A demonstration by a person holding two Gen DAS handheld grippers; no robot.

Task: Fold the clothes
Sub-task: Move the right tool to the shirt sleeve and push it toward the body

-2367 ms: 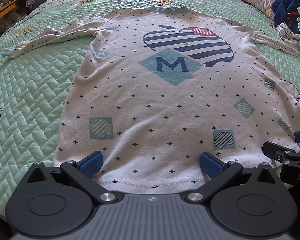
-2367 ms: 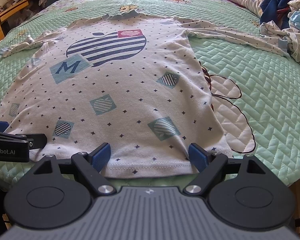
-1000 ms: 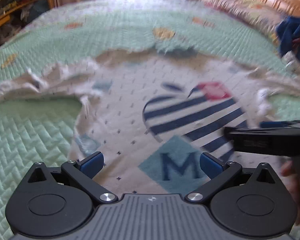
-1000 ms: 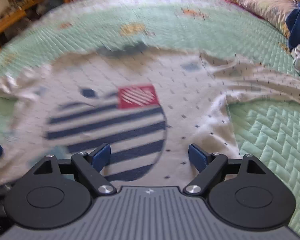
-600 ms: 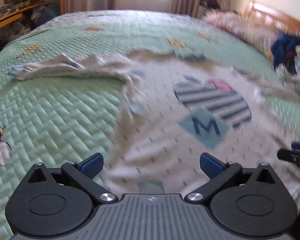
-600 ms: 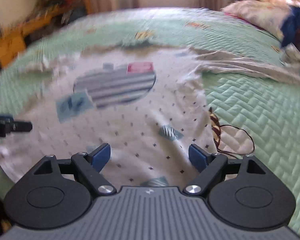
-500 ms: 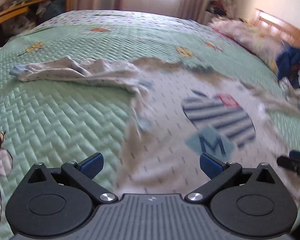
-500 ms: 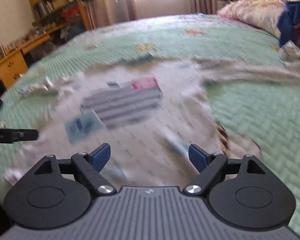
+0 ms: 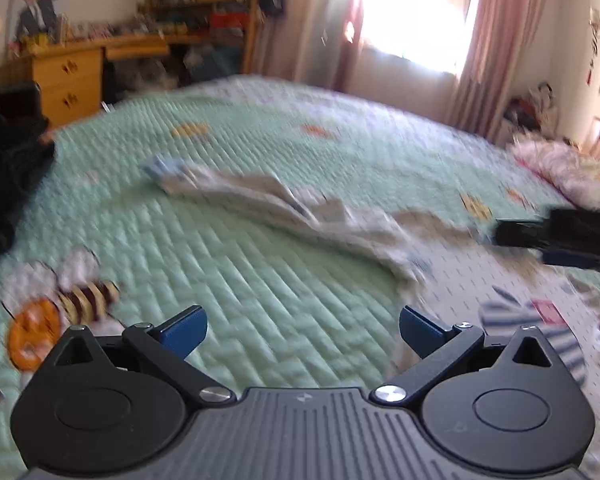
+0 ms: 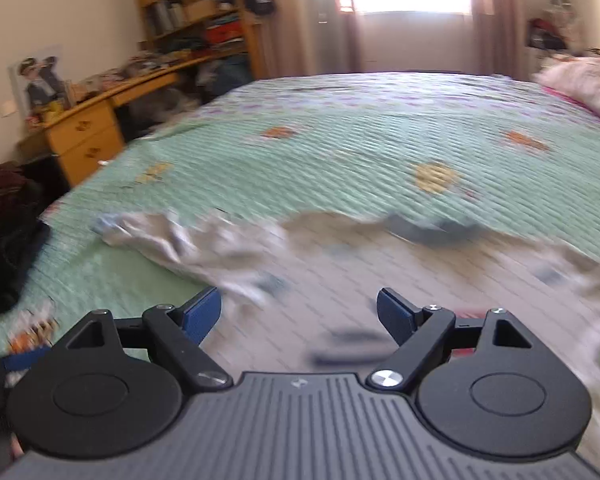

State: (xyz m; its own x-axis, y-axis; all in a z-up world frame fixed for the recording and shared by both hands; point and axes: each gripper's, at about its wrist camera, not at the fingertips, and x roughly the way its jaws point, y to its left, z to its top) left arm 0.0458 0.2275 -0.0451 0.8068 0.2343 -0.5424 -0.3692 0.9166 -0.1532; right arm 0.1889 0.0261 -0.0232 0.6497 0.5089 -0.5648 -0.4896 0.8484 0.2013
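Observation:
A white long-sleeved shirt (image 9: pixel 496 276) with small dark dots and a striped apple print lies flat on the green quilted bed (image 9: pixel 260 272). Its left sleeve (image 9: pixel 236 192) stretches away to the left, crumpled, and ends in a blue cuff. My left gripper (image 9: pixel 302 330) hangs open over bare quilt just left of the shirt's side edge, with nothing between its blue pads. My right gripper (image 10: pixel 300 312) hovers open and empty over the shirt's chest (image 10: pixel 340 276), with the sleeve (image 10: pixel 160 236) ahead on its left and the blue collar (image 10: pixel 432 228) ahead on its right. The picture is blurred.
A wooden desk with drawers (image 10: pixel 84 140) and bookshelves (image 10: pixel 204 12) stand beyond the bed's far left corner. A dark bundle of cloth (image 9: pixel 4 184) sits at the left edge of the bed. A pillow (image 9: pixel 572 172) lies at the right.
Both grippers have left the hem, lifted and swung left towards the shirt's left sleeve. Each stays open and empty. The shirt lies where it was.

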